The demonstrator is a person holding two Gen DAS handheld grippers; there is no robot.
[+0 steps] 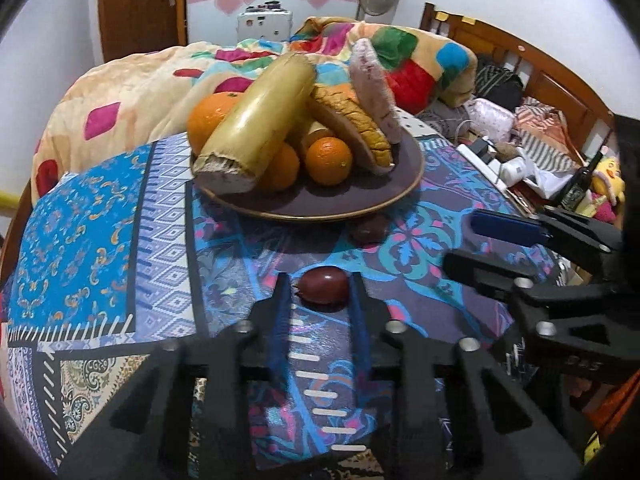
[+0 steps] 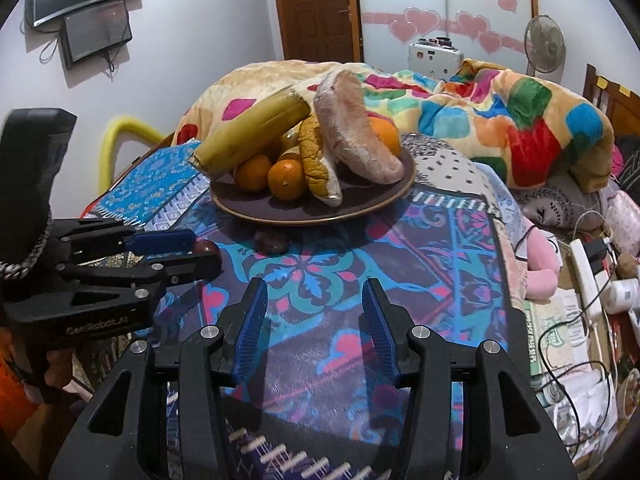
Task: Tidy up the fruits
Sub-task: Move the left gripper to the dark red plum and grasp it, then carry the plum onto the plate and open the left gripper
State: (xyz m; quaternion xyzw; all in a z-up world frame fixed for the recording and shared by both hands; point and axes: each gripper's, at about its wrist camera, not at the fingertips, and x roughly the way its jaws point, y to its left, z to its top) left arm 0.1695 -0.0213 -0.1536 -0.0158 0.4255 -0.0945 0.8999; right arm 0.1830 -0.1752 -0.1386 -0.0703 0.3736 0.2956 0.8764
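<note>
A dark brown plate (image 1: 352,200) on the patterned bedspread holds oranges (image 1: 329,160), a big yellow stalk-like piece (image 1: 260,120) and two long bread-like pieces. A small dark red fruit (image 1: 323,285) lies on the cloth between the fingertips of my left gripper (image 1: 320,286), whose jaws stand around it, near its sides. A second dark fruit (image 1: 369,230) lies by the plate's front rim. In the right wrist view my right gripper (image 2: 316,292) is open and empty over the cloth; the left gripper (image 2: 192,250), the first fruit (image 2: 205,247), the second fruit (image 2: 272,240) and the plate (image 2: 360,204) also show.
A colourful blanket (image 2: 500,112) is heaped behind the plate. Clutter, cables and a power strip (image 2: 588,276) lie at the right of the bed. A dark bottle (image 1: 580,184) stands by the wooden headboard. A fan and a door are at the back wall.
</note>
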